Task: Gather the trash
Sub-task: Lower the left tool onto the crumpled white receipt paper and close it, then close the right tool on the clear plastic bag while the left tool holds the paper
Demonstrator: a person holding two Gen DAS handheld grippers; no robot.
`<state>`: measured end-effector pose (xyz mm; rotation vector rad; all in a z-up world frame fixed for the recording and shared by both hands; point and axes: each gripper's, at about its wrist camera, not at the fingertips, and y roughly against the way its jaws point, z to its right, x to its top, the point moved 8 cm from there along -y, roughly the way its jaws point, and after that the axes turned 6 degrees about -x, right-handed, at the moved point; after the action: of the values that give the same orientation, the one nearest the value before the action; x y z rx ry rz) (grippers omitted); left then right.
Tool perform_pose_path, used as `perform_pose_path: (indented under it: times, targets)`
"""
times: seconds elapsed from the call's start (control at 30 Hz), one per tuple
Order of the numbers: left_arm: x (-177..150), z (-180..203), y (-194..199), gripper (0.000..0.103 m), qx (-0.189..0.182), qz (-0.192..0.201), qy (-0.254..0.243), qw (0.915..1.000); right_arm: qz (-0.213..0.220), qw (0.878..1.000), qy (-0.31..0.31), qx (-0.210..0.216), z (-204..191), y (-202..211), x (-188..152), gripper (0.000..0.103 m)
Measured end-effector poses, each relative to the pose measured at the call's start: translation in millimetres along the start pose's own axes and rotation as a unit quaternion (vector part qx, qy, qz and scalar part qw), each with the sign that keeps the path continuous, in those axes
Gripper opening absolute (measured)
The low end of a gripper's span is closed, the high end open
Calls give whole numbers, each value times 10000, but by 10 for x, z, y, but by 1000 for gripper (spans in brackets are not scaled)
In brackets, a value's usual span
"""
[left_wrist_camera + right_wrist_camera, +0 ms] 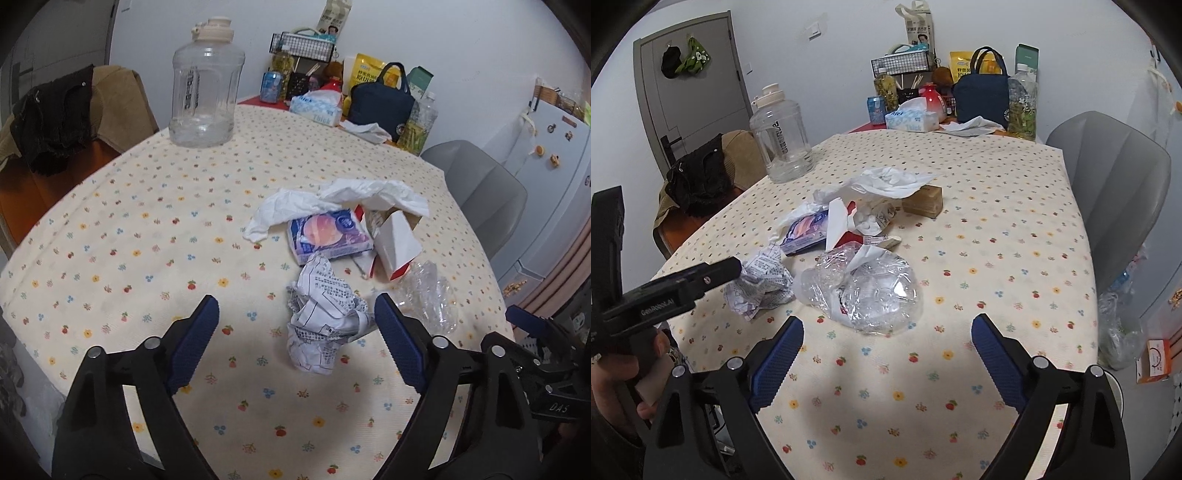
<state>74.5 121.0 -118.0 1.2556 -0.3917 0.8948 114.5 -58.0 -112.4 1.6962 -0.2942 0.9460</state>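
Trash lies in a pile on the flowered tablecloth. A crumpled printed paper lies just ahead of my open left gripper, near its right finger. Behind it are a purple tissue pack, a white tissue and a torn red-and-white carton. A crushed clear plastic bottle lies just ahead of my open, empty right gripper. The paper also shows in the right wrist view, as does a tan box.
A big clear water jug stands at the table's far left. At the far end are a tissue box, a navy bag, bottles and a wire rack. A grey chair stands right, a chair with clothes left.
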Motion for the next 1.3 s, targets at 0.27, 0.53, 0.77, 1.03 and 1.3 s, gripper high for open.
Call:
perform_pose_path:
  times: [0.27, 0.53, 0.77, 1.03, 1.3]
  targets:
    - [-64, 57, -266, 84, -140, -254, 49, 9996, -179, 9998, -95, 19, 72, -112, -32, 93]
    - [-125, 138, -374, 36, -394, -468, 96, 9981, -295, 9995, 84, 67, 4, -276, 9, 95]
    - [-18, -21, -215, 32, -212, -273, 179, 9992, -446, 9972, 537, 266, -183, -477, 74, 95]
    - [13, -136, -123, 32, -133, -160, 243, 9995, -696, 9920, 1010, 292, -282, -770, 157, 95]
    - [20, -143, -115, 32, -123, -150, 255, 9995, -840, 9902, 1059, 354, -324, -1009, 269, 95]
